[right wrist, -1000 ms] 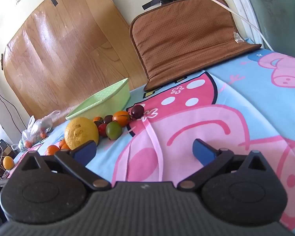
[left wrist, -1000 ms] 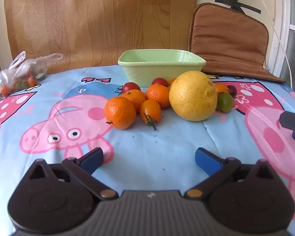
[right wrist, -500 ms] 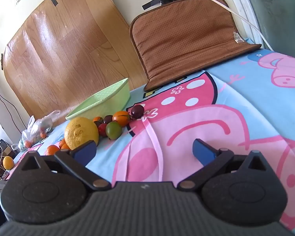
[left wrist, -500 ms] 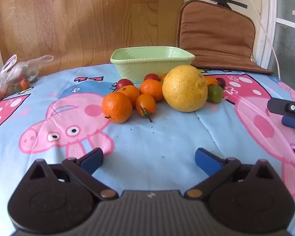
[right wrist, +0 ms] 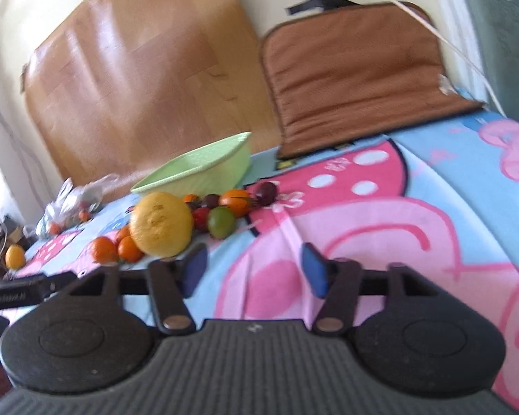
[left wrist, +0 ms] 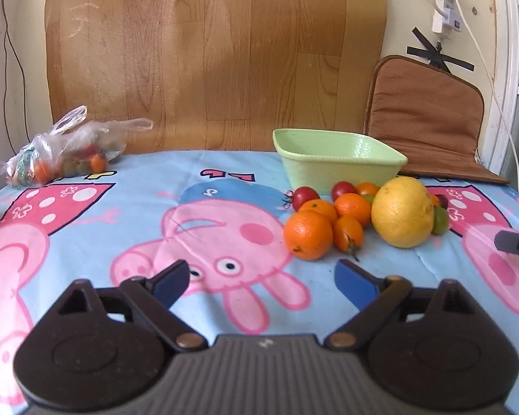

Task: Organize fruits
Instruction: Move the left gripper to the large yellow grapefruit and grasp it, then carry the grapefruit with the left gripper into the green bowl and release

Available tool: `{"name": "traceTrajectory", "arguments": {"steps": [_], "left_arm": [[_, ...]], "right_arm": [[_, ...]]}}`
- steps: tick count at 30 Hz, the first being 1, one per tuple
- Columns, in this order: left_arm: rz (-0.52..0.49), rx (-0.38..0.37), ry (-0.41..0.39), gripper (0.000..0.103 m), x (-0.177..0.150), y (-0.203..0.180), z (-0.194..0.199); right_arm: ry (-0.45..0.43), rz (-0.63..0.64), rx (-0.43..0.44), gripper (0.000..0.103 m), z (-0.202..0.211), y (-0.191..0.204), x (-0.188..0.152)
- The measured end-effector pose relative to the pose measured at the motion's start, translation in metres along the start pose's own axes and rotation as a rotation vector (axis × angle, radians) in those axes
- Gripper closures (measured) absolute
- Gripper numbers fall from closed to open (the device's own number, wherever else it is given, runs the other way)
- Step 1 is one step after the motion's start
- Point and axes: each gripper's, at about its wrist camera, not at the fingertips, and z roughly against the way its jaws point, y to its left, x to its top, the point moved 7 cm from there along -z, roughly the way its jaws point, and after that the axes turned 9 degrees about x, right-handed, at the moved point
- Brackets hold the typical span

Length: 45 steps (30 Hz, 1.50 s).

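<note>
Left gripper [left wrist: 261, 282] spread, empty; fruit pile [left wrist: 356, 218] ahead-right, apart. Right gripper [right wrist: 254, 269] looks spread (blurry), yellow citrus [right wrist: 161, 223] ahead-left.

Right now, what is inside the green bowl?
The green bowl shows only bare inner walls; its floor is hidden by the near rim. The fruits, like the big yellow citrus, lie outside it.

Pale green bowl [left wrist: 339, 162]; large yellow citrus [left wrist: 403, 212]; orange mandarins [left wrist: 308, 234]; red tomatoes [left wrist: 304, 196]; one green fruit [right wrist: 221, 222], possibly a tomato. Light blue tablecloth [left wrist: 128, 207] with a pink cartoon-pig print. Brown cushion [left wrist: 429, 117].
</note>
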Motion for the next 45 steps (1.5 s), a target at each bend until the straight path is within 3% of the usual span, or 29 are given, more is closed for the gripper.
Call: {"name": "traceTrajectory", "arguments": {"steps": [3, 6, 8, 12, 16, 18, 20, 21, 23, 31, 34, 37, 43, 45], "left_arm": [[0.016, -0.058, 0.01, 0.025, 0.003, -0.001, -0.001], [0.054, -0.138, 0.022, 0.027, 0.005, -0.004, -0.001], [0.065, -0.168, 0.024, 0.026, 0.004, -0.006, -0.001], [0.073, -0.217, 0.03, 0.026, 0.003, -0.008, 0.0], [0.095, -0.257, 0.036, 0.026, 0.005, -0.007, 0.0], [0.104, -0.272, 0.038, 0.026, 0.007, -0.008, 0.0], [0.105, -0.284, 0.04, 0.027, 0.008, -0.009, 0.0], [0.105, -0.291, 0.039, 0.027, 0.008, -0.01, 0.0], [0.108, -0.318, 0.042, 0.027, 0.009, -0.014, -0.001], [0.136, -0.49, 0.079, 0.025, 0.017, -0.047, -0.007], [0.105, -0.517, 0.089, 0.025, 0.017, -0.064, -0.006], [0.06, -0.54, 0.089, 0.025, 0.016, -0.081, -0.002], [-0.032, -0.545, 0.116, 0.025, 0.004, -0.107, -0.001], [-0.046, -0.535, 0.132, 0.034, 0.0, -0.111, -0.007]], "right_arm": [[0.019, 0.143, 0.056, 0.057, -0.012, 0.028, 0.011], [0.063, 0.264, 0.092, 0.054, -0.034, 0.05, 0.019], [0.084, 0.317, 0.102, 0.038, -0.05, 0.058, 0.02], [0.1, 0.352, 0.142, 0.033, -0.078, 0.067, 0.027], [0.094, 0.272, 0.228, 0.032, -0.092, 0.073, 0.044], [0.137, 0.254, 0.251, 0.043, -0.099, 0.074, 0.045], [0.14, 0.292, 0.216, 0.064, -0.096, 0.074, 0.044], [0.146, 0.296, 0.226, 0.064, -0.09, 0.073, 0.044], [0.149, 0.283, 0.258, 0.076, -0.072, 0.071, 0.042], [0.2, 0.215, 0.301, 0.08, -0.014, 0.065, 0.007], [0.218, 0.229, 0.263, 0.073, -0.011, 0.06, -0.004], [0.246, 0.239, 0.249, 0.054, -0.015, 0.055, -0.011], [0.262, 0.298, 0.253, 0.043, -0.024, 0.054, -0.019], [0.264, 0.319, 0.266, 0.042, -0.029, 0.057, -0.019]]}}
